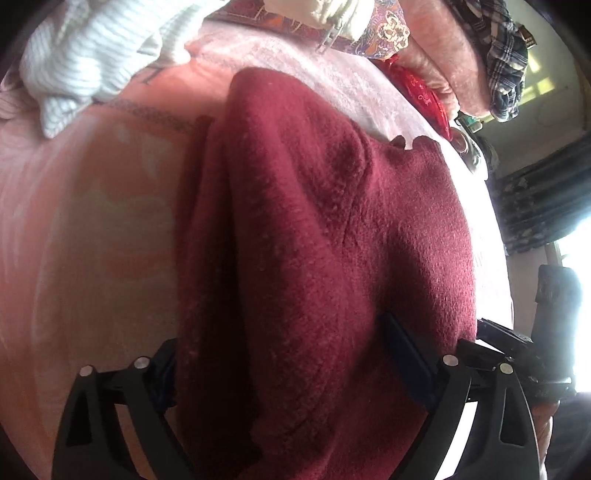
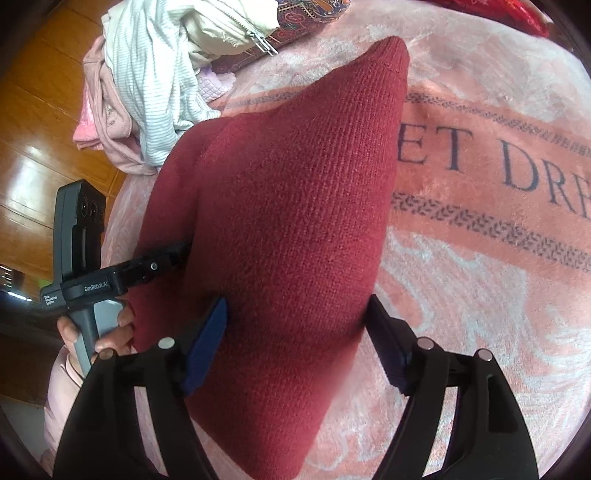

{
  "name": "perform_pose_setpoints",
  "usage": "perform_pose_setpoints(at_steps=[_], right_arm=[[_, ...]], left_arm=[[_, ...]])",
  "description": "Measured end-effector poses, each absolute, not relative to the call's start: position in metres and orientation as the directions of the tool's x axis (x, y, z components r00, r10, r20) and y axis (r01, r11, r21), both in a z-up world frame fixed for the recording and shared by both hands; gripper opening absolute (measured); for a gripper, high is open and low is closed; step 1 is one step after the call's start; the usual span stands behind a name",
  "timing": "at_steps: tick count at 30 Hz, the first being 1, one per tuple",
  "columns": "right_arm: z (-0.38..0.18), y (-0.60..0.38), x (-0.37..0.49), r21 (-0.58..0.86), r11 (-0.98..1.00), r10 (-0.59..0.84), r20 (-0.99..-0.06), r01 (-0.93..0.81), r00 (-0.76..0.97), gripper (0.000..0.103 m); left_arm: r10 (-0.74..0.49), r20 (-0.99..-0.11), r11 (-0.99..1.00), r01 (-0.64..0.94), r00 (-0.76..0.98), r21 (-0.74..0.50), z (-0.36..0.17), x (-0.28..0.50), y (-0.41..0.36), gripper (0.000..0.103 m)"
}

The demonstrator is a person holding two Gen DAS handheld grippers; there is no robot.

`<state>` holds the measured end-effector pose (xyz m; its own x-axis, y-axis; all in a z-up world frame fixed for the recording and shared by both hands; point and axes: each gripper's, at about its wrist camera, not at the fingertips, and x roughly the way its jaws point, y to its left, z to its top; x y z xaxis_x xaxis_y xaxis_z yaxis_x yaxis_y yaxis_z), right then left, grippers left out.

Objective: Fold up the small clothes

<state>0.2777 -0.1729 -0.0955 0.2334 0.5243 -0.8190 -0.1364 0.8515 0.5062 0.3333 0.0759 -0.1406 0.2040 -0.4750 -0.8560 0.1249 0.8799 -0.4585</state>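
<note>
A dark red knitted garment lies folded on the pink blanket. My left gripper stands open over its near end, with its blue pads wide apart and the cloth lying loose between them. In the right wrist view the same garment tapers to a point at the far end. My right gripper is open too, its pads flanking the knit's near part without squeezing it. The left gripper, held in a hand, meets the garment's left edge.
A heap of white striped and pink clothes and a cream zipped garment lie at the blanket's far left corner. A patterned cushion and a plaid cloth sit beyond. Wooden floor lies left of the bed edge.
</note>
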Motion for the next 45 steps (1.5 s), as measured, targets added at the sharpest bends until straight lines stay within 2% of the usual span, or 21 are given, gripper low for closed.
perform_pose_setpoints(at_steps=[2, 5, 8, 9, 12, 14, 17, 23, 28, 40, 45], right_arm=[[-0.099, -0.175, 0.28, 0.528, 0.84, 0.543, -0.81, -0.129, 0.223, 0.073], [-0.113, -0.182, 0.282, 0.604, 0.794, 0.606, -0.774, -0.073, 0.185, 0.074], [-0.117, -0.185, 0.28, 0.631, 0.773, 0.632, -0.754, -0.067, 0.182, 0.065], [-0.115, -0.186, 0.28, 0.632, 0.772, 0.633, -0.752, -0.071, 0.183, 0.059], [-0.107, -0.185, 0.276, 0.624, 0.776, 0.629, -0.752, -0.096, 0.198, 0.049], [-0.103, -0.185, 0.272, 0.629, 0.77, 0.636, -0.742, -0.109, 0.213, 0.046], [-0.097, -0.191, 0.267, 0.654, 0.747, 0.663, -0.717, -0.12, 0.217, 0.043], [-0.072, -0.213, 0.245, 0.618, 0.764, 0.645, -0.731, -0.185, 0.222, 0.043], [-0.052, -0.256, 0.212, 0.57, 0.797, 0.603, -0.759, -0.197, 0.245, 0.043], [-0.015, -0.37, 0.13, 0.557, 0.812, 0.576, -0.717, -0.175, 0.392, 0.042], [-0.038, -0.406, 0.117, 0.551, 0.825, 0.551, -0.734, -0.126, 0.399, 0.042]], left_arm=[[-0.482, -0.851, 0.876, 0.136, 0.207, -0.463, -0.139, 0.332, 0.077, 0.086], [-0.486, -0.848, 0.874, 0.135, 0.212, -0.467, -0.139, 0.331, 0.079, 0.084], [-0.482, -0.848, 0.876, 0.142, 0.22, -0.461, -0.138, 0.329, 0.078, 0.082], [-0.483, -0.847, 0.876, 0.144, 0.224, -0.461, -0.137, 0.328, 0.079, 0.081], [-0.477, -0.844, 0.879, 0.143, 0.247, -0.455, -0.132, 0.324, 0.077, 0.071], [-0.475, -0.839, 0.88, 0.142, 0.266, -0.453, -0.127, 0.319, 0.075, 0.055], [-0.465, -0.836, 0.885, 0.165, 0.292, -0.435, -0.119, 0.311, 0.07, 0.048], [-0.535, -0.801, 0.845, 0.175, 0.268, -0.506, -0.114, 0.296, 0.054, 0.045], [-0.579, -0.781, 0.813, 0.243, 0.235, -0.529, -0.104, 0.273, 0.007, 0.044], [-0.642, -0.733, 0.739, 0.437, 0.227, -0.512, -0.056, 0.213, -0.126, 0.043], [-0.618, -0.752, 0.751, 0.459, 0.231, -0.476, -0.073, 0.202, -0.171, 0.043]])
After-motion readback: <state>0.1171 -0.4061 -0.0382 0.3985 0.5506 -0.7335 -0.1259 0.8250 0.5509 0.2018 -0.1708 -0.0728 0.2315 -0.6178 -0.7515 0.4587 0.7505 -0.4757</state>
